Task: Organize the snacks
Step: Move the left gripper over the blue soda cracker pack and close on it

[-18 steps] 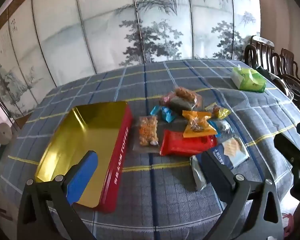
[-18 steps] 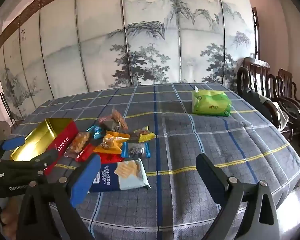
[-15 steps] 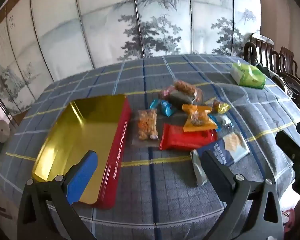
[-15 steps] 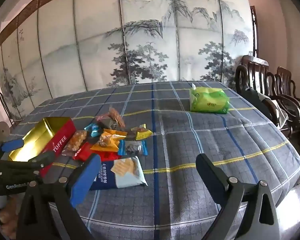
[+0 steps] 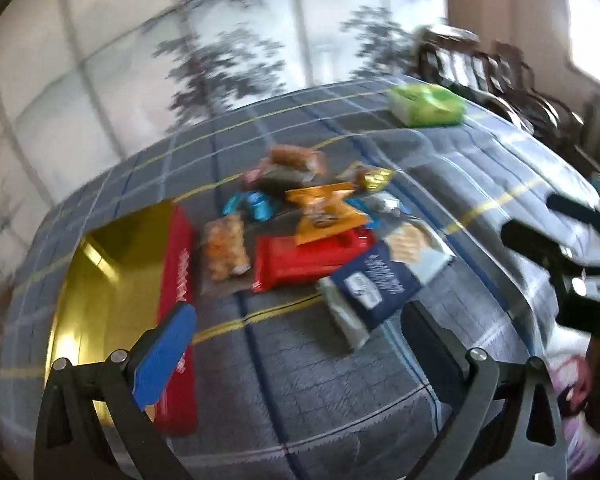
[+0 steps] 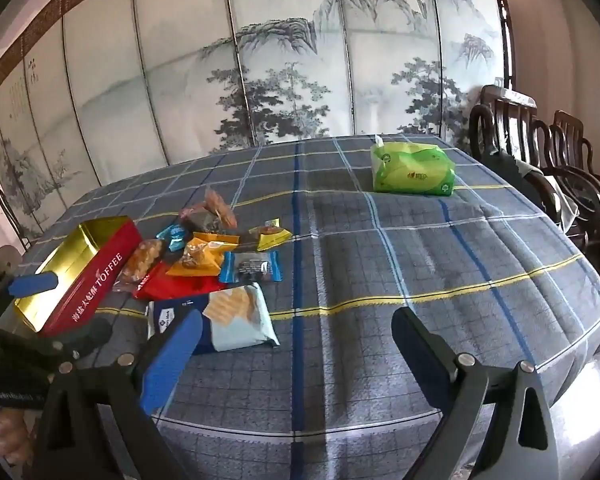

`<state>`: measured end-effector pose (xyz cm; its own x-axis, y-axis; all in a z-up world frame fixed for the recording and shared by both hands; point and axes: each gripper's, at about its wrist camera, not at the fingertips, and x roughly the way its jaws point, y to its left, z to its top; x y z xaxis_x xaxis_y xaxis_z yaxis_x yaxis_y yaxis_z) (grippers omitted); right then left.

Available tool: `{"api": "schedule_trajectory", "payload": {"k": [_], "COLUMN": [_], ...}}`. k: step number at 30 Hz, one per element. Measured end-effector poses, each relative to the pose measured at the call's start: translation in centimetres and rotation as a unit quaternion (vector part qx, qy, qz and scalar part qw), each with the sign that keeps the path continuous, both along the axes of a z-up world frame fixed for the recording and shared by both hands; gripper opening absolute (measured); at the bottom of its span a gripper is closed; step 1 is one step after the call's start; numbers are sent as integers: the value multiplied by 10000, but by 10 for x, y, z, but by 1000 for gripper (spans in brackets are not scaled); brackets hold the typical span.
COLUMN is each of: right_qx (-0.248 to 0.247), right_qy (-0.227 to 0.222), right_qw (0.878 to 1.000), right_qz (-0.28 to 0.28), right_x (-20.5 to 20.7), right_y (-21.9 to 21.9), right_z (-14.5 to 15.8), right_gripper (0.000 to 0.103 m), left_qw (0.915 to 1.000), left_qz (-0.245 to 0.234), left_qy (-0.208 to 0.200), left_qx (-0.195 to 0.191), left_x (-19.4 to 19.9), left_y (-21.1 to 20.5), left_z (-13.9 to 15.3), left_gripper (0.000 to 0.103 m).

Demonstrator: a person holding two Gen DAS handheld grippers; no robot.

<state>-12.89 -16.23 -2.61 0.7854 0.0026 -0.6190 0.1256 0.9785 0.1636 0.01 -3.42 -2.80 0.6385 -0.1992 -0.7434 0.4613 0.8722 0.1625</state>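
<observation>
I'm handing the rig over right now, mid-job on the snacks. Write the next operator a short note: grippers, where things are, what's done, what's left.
Left gripper: open, empty, above the table's near edge between the tin and the snack pile.
Right gripper: open, empty, over bare tablecloth right of the pile.
Red toffee tin: open on the left, gold inside; no snack visible in it.
Snacks: all loose in one pile beside the tin. Nearest is the blue cracker pack, then the red packet, orange packet, clear bag of puffs and small wrapped sweets behind.
Green tissue pack: far right, apart.
Done: nothing yet.
Left: every snack to sort.
</observation>
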Motion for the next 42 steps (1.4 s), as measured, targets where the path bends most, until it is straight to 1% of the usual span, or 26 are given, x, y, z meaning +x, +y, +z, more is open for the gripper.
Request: {"api": "schedule_trajectory", "payload": {"k": [1,3,5,7,9,12,14,17,18,19,25,28,30,31,32,33,34,36,37,38,39,40,42], "right_qx": [-77,-132,-96,-105,-65,-40,-74,-112,-91,-69,42,69,89,98,108,115,124,154,173,182,193,211,250], "right_qy": [29,20,50,132,173,275,315,382,398,400,465,475,481,481,484,489,495,506,519,528,538,543,546], "right_qw": [10000,9998,9998,9997,9996,9994,9993,9989,9989,9988,9984,9983,9982,9982,9981,9981,9980,9979,9977,9976,9975,9973,9971], "right_qz": [-42,-116,-137,-166,-201,-210,-211,-237,-247,-255,-328,-344,-352,-355,-359,-363,-367,-375,-389,-403,-423,-449,-476], "right_x": [3,3,3,6,8,10,12,15,17,17,21,21,22,22,22,22,22,22,22,22,22,22,22], "right_y": [3,-1,-6,-9,-14,-18,-19,-21,-22,-24,-33,-35,-36,-37,-38,-38,-39,-41,-42,-43,-45,-46,-49], "right_z": [2,5,7,6,7,5,4,3,3,2,-3,-3,-4,-4,-4,-5,-5,-6,-7,-8,-8,-9,-10], "right_gripper": [98,98,98,98,98,98,98,98,98,98,98,98,98,98,98,98,98,98,98,98,98,98,98], "left_qw": [9997,9982,9963,9934,9914,9875,9844,9788,9774,9770,9731,9707,9690,9680,9677,9676,9670,9656,9651,9640,9630,9620,9593], "left_qz": [-255,-566,-767,-1056,-1200,-1360,-1466,-1662,-1721,-1775,-1957,-2083,-2157,-2207,-2218,-2226,-2262,-2330,-2342,-2372,-2402,-2438,-2560], "left_qy": [32,17,-51,48,136,215,358,658,696,669,637,642,628,592,522,454,460,653,809,934,1005,978,879], "left_qx": [59,221,384,435,507,765,900,1004,1014,972,1037,1009,1024,1037,1079,1105,1079,950,850,760,695,740,810], "left_x": [1,4,6,12,20,29,35,43,43,43,46,47,47,48,50,50,52,59,63,65,66,64,57], "left_y": [-6,-17,-29,-40,-48,-57,-62,-68,-69,-69,-75,-76,-77,-77,-77,-77,-76,-73,-71,-69,-69,-70,-73], "left_z": [-2,-6,-8,-12,-18,-31,-40,-51,-53,-52,-52,-51,-51,-52,-52,-53,-53,-54,-54,-54,-53,-52,-50], "left_gripper": [101,101,101,101,101,100,89,78,77,72,71,68,69,72,80,83,85,85,83,77,75,72,54]}}
